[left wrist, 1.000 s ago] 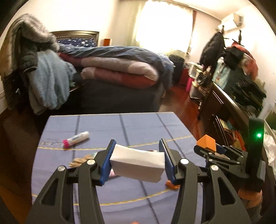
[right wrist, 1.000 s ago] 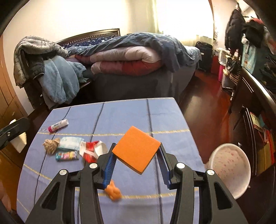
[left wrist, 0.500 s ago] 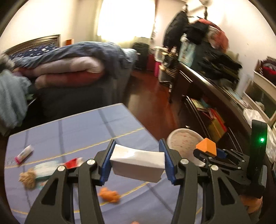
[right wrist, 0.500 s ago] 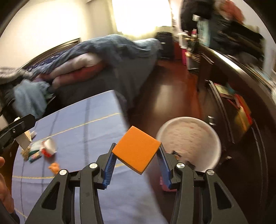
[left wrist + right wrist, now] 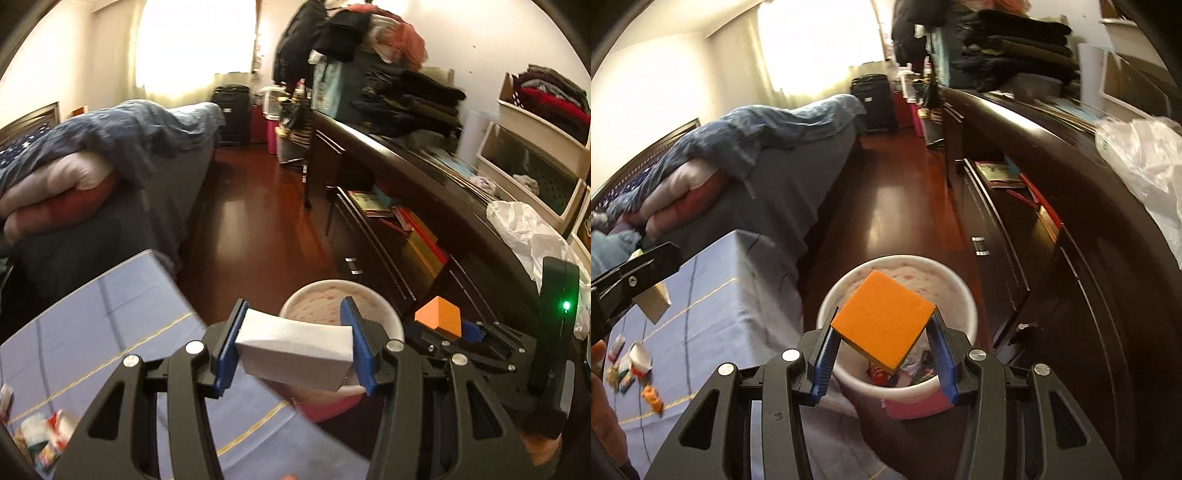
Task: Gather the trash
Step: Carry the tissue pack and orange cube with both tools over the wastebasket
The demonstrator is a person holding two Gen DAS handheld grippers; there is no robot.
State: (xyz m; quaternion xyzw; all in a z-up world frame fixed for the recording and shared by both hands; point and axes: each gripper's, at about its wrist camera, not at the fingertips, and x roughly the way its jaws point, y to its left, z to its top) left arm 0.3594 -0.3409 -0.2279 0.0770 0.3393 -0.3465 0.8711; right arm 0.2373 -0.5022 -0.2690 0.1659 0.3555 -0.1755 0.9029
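Note:
My left gripper [image 5: 293, 349] is shut on a white folded paper box [image 5: 295, 350] and holds it over the table's right edge, just short of the white trash bin [image 5: 384, 314]. My right gripper [image 5: 884, 356] is shut on an orange sponge [image 5: 882, 323] and holds it above the trash bin [image 5: 964, 295], which has wrappers inside. The right gripper with the sponge [image 5: 439, 317] also shows in the left wrist view, and the left gripper's finger [image 5: 635, 273] shows in the right wrist view.
The blue-clothed table [image 5: 713, 306] carries several small scraps at its left [image 5: 631, 365]. A dark dresser [image 5: 1071, 240] with a white plastic bag [image 5: 1145, 158] runs along the right. A bed [image 5: 757, 166] stands behind, with wood floor [image 5: 897, 192] between.
Both grippers have swung right from over the table toward the trash bin, each still holding its item. The right gripper now hangs over the bin.

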